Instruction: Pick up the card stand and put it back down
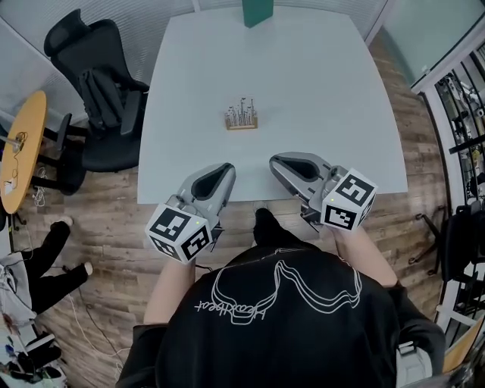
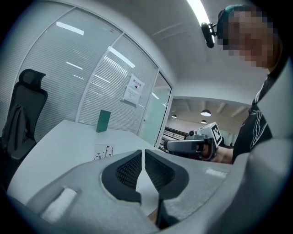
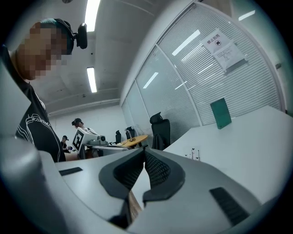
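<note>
The card stand [image 1: 241, 115], a small wooden base with thin wire holders, stands upright in the middle of the white table [image 1: 326, 91]. It also shows small and far off as the card stand [image 2: 104, 152] in the left gripper view and the card stand [image 3: 194, 153] in the right gripper view. My left gripper [image 1: 225, 168] hovers at the table's near edge, left of centre, shut and empty. To its right my right gripper [image 1: 274, 161] is over the same edge, also shut with nothing in it. Both are well short of the stand. Their jaws meet tip to tip: left gripper [image 2: 143, 153], right gripper [image 3: 144, 151].
A green box [image 1: 258, 11] stands at the table's far edge. A black office chair [image 1: 95, 83] sits left of the table, with a round yellow side table [image 1: 19, 148] further left. A glass partition runs behind the table. Metal racks [image 1: 462, 114] stand at the right.
</note>
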Demonstrator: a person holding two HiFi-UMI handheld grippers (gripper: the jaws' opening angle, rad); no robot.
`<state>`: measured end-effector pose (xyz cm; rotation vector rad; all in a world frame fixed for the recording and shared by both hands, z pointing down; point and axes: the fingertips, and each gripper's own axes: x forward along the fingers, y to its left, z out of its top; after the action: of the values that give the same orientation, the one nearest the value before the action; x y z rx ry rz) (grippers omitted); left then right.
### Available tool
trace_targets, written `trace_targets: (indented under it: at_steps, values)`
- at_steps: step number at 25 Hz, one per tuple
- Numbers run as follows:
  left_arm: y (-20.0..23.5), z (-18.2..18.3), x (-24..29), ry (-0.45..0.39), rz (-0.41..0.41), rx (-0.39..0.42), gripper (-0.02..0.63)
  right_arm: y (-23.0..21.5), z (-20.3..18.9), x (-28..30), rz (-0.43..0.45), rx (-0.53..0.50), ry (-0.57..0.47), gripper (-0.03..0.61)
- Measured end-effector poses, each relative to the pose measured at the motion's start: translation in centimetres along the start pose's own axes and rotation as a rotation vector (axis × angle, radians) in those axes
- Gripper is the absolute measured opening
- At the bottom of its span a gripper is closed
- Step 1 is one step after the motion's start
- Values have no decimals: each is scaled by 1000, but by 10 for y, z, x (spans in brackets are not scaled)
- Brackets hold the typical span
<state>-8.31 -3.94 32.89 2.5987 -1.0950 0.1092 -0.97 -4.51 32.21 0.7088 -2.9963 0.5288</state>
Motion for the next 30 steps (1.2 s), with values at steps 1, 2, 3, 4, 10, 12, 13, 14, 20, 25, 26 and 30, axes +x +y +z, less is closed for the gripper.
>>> trace_targets:
  at_steps: [1,2,3,4,10,12,13,14,20,25,26,30]
  values:
    - [6,0,4,3,3,0,15,-7,0,3,-4,2,4,18]
    - [12,-1,8,9,6,-1,15,-13,0,6,-8,5,9,30]
    - [18,-2,13,16,9,-4,15,-20,-1,8,-13,7,17,35]
    - [24,-3,18,23,13,-9,15,-28,-2,10,-18,10,27,38]
    - [74,-15,49,60,42,-53,54,-73,-13,34,-44,22,97,67]
    - [91,-20,59,79,53,-61,65,-88,-17,43,-48,39,112,80]
    - [98,-23,64,90,56,-64,74,-95,-19,46,-51,41,120,88]
    - [104,-26,68,102,56,-68,85,-102,-22,49,-57,35,131,96]
    - [137,-56,94,192,42,-105,147,-140,-45,69,-106,-18,189,127]
    - [160,-66,111,212,51,-80,149,-164,-64,85,-106,-63,278,162]
    - [164,-68,114,214,49,-74,150,-167,-69,88,-103,-84,303,169]
    - [177,-80,128,255,33,-3,163,-181,-80,100,-98,-139,365,189]
